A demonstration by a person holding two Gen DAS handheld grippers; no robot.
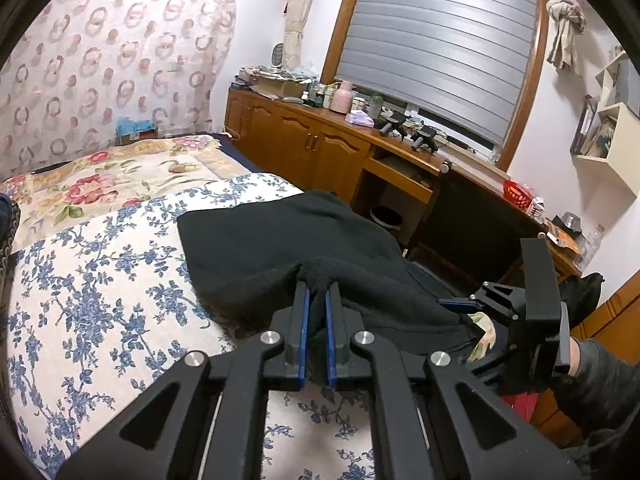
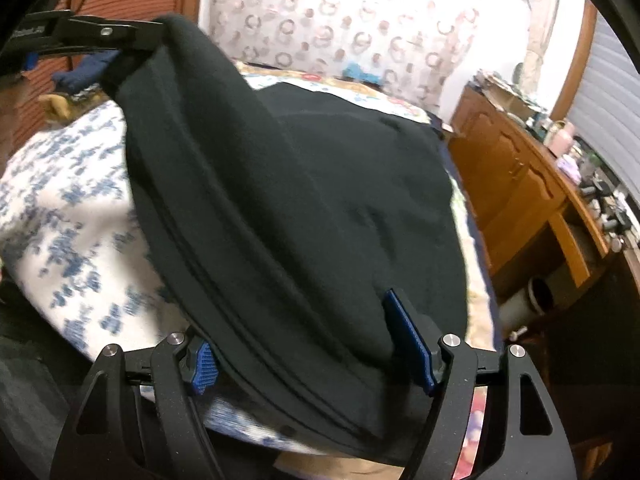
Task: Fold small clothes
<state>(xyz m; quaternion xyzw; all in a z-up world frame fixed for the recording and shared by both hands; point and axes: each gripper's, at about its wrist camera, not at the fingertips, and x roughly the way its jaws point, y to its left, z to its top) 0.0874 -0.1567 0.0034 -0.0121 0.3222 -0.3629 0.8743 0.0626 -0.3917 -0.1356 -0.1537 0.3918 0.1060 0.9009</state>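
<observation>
A black fleece garment (image 1: 280, 240) lies on the blue-flowered quilt (image 1: 100, 280) of a bed, one corner lifted. My left gripper (image 1: 318, 288) is shut on a pinched fold of that cloth. In the right wrist view the garment (image 2: 300, 180) rises like a tent to the left gripper (image 2: 156, 36) at the upper left. My right gripper (image 2: 296, 324) stands open with wide jaws at the near hem; the cloth lies between its blue pads (image 2: 408, 340), which do not press on it. In the left wrist view the right gripper (image 1: 460, 304) sits at the garment's right edge.
A wooden cabinet (image 1: 300, 140) and desk run along the bed's right side under a window with a grey blind (image 1: 436, 40). A bin (image 1: 386, 216) stands below the desk, with a red basket (image 1: 516, 194) on top. A person's dark sleeve (image 1: 600, 372) is at the right.
</observation>
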